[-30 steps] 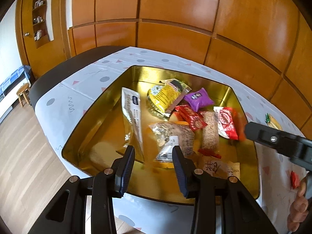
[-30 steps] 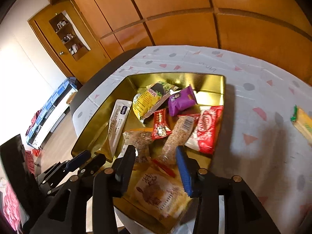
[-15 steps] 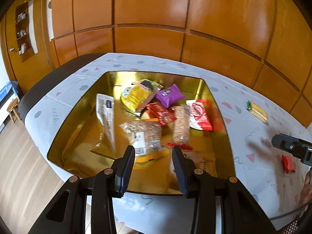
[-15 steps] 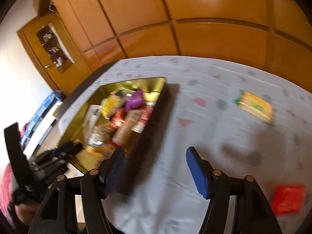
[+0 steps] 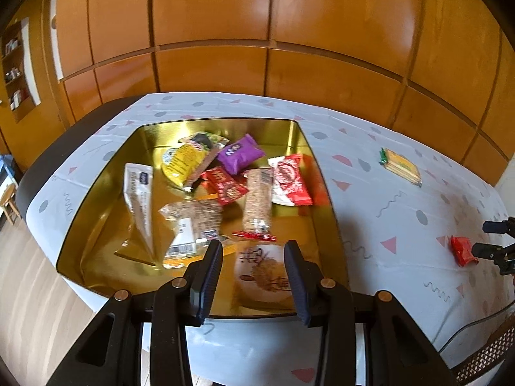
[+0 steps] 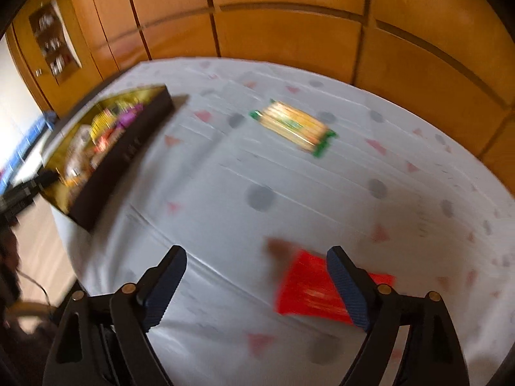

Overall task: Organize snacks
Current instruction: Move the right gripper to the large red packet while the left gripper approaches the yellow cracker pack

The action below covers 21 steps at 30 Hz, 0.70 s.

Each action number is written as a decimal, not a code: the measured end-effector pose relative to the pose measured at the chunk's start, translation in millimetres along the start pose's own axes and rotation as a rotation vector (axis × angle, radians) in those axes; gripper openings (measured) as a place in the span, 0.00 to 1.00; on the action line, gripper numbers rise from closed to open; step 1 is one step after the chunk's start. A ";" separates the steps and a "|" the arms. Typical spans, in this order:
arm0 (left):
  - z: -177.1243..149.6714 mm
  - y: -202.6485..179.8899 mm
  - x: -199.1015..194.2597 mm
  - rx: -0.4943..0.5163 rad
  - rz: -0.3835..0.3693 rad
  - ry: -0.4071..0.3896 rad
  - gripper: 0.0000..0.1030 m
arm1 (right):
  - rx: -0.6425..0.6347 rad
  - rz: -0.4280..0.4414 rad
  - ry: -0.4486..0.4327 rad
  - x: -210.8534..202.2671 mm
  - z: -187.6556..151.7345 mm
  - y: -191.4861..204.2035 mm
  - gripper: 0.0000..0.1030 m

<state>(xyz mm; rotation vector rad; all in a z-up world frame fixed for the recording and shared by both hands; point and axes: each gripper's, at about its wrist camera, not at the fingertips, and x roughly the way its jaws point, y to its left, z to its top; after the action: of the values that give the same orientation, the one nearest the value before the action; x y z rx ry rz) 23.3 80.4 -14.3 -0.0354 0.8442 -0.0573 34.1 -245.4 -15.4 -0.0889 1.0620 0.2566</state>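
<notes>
Right gripper (image 6: 256, 284), fingers spread wide, is hovering over flat red foil snack packet (image 6: 309, 286); left gripper (image 5: 252, 276), released, is hanging above gold metal tray (image 5: 302, 141).

Ahead of me, glossy orange wood panelling (image 5: 267, 29) fills the upper frame. At the far left a recessed shelf (image 5: 14, 70) holds small items. Pale wood floor (image 5: 25, 289) shows lower left, under a patterned tablecloth (image 5: 386, 193).

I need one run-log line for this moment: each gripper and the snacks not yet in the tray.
left gripper: open, over gold tray | right gripper: open, at red packet | yellow-green packet: on tablecloth
</notes>
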 end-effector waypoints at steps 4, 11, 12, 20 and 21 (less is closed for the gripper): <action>1.3 -10.8 0.0 0.027 -0.022 0.003 0.39 | -0.060 -0.066 0.072 1.1 -11.2 -24.0 0.91; 5.1 -29.4 1.8 0.070 -0.058 0.013 0.39 | -0.183 -0.122 0.197 16.1 -21.2 -44.7 0.96; 6.1 -32.9 2.0 0.078 -0.064 0.015 0.39 | -0.191 -0.133 0.206 19.3 -21.1 -47.4 0.96; 14.4 -58.3 5.6 0.131 -0.107 0.024 0.39 | -0.316 -0.148 0.201 41.9 -16.2 -42.6 0.96; 16.0 -63.9 6.9 0.141 -0.117 0.029 0.39 | -0.331 -0.152 0.192 44.1 -15.6 -42.3 0.96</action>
<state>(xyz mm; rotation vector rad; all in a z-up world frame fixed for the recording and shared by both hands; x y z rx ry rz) 37.5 16.3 -5.4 0.0490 0.8647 -0.2277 51.8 -282.0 -63.7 -0.4985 1.1891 0.2884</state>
